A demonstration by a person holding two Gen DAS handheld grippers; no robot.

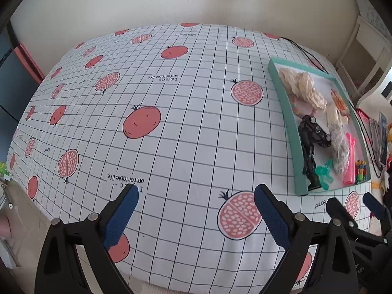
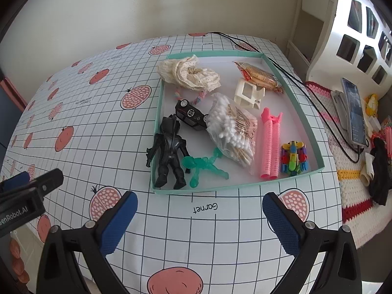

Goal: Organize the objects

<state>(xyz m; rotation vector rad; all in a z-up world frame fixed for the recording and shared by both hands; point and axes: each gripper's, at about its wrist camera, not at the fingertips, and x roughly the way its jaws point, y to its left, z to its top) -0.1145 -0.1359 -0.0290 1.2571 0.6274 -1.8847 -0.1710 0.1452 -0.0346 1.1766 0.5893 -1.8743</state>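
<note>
- The tray [image 2: 297, 112] is sitting on the right part of the table [image 2: 103, 132], and every loose thing I can see on the table is lying inside it.
- It is holding a black figure [image 2: 170, 152], green figure [image 2: 205, 165], toy car [image 2: 192, 115], bag of cotton swabs [image 2: 232, 132], pink clip [image 2: 269, 144], block toy [image 2: 294, 158], white holder [image 2: 248, 94], snack packet [image 2: 261, 76] and lace cloth [image 2: 188, 73].
- The cloth-covered table is showing nothing loose outside the tray, so I am judging the gathering mostly done; sorting inside may be left.
- My right gripper [image 2: 199, 210] is hanging wide open and empty, just near of the tray.
- My left gripper [image 1: 196, 203] is hanging wide open, gripping nothing, over the bare tablecloth left of the tray.
</note>
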